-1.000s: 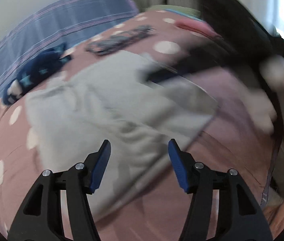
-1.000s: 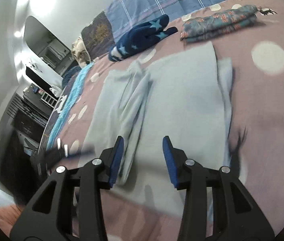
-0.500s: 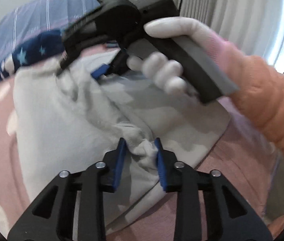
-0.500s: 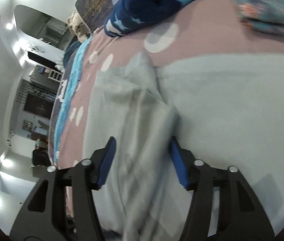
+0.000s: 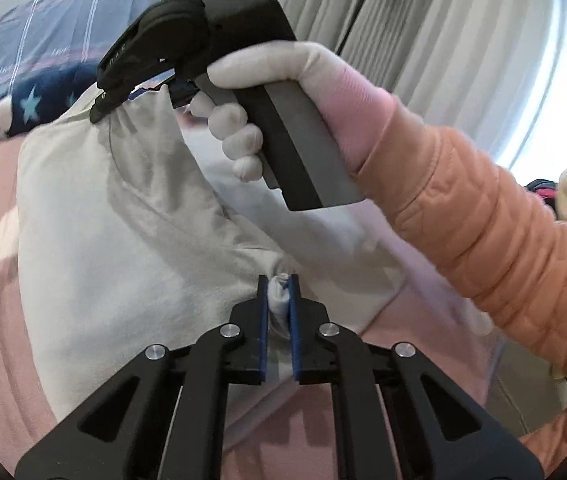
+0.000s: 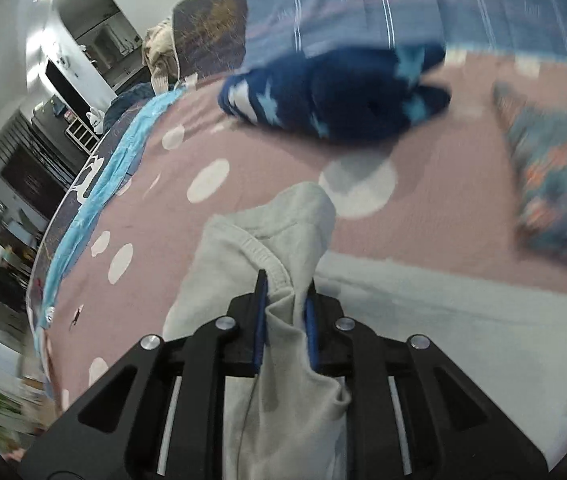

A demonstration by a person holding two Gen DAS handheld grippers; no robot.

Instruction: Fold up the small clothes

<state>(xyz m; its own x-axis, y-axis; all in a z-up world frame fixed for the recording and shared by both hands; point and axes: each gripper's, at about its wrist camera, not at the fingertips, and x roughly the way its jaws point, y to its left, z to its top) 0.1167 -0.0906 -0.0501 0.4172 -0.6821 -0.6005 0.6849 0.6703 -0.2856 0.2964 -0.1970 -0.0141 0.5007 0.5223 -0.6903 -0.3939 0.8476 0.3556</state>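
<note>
1. On the pink dotted bed (image 6: 267,184) lies a pale grey garment (image 5: 123,264), partly lifted
2. The left tool (image 5: 278,300) has just closed, clenching a bunched fold
3. The right tool (image 6: 285,300), just closed too, grips its hemmed edge
4. Beyond sits a navy star-print garment (image 6: 343,92)

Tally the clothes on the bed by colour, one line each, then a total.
Pale grey: 1, the garment that both tools grip
Navy with light stars: 1, the bundle near the striped pillow
Teal with orange flowers: 1, the folded piece, blurred
Total: 3
</note>
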